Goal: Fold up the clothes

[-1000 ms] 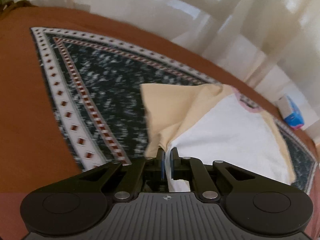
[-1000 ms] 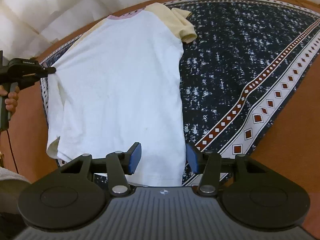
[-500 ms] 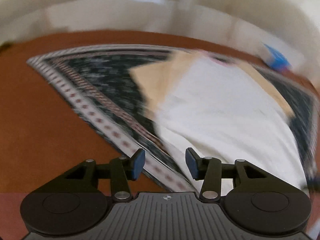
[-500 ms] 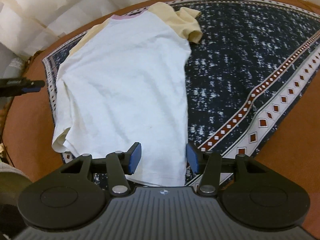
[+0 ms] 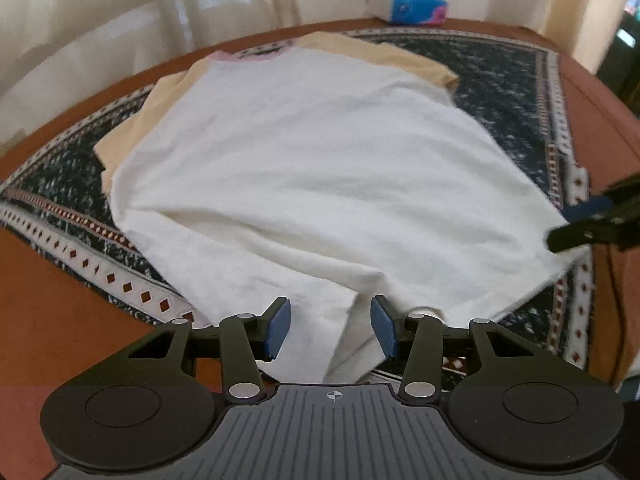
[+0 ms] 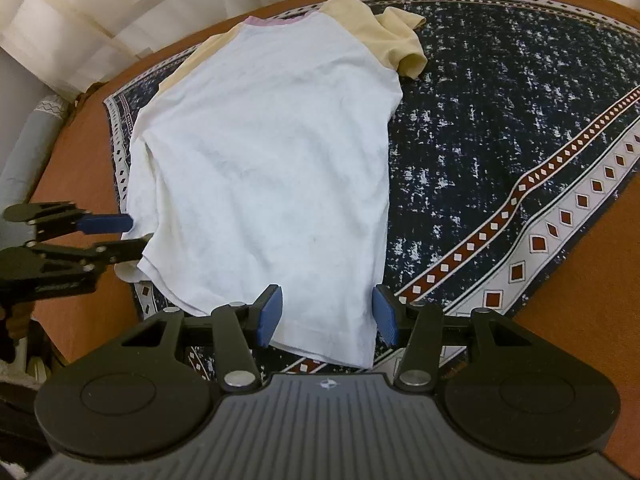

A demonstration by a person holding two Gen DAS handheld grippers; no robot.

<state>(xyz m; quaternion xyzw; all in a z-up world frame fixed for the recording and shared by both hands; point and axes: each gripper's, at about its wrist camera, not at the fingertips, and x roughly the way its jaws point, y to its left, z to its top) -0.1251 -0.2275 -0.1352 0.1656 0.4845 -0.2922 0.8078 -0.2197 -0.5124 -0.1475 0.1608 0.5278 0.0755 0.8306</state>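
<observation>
The white T-shirt point(image 6: 264, 168) with yellow sleeves lies spread on the patterned mat point(image 6: 500, 128), collar away from the person and hem nearest the grippers. The left gripper point(image 5: 331, 330) has just been opening and now stands moderately wide over the rumpled near-left hem corner, its pads clear of the cloth, while the right gripper point(image 6: 327, 320) hovers equally wide above the near-right hem, holding nothing. For a clean fold, each gripper should pinch one hem corner through both layers — not the top layer alone — and both should lift together, carrying the hem evenly toward the collar.
</observation>
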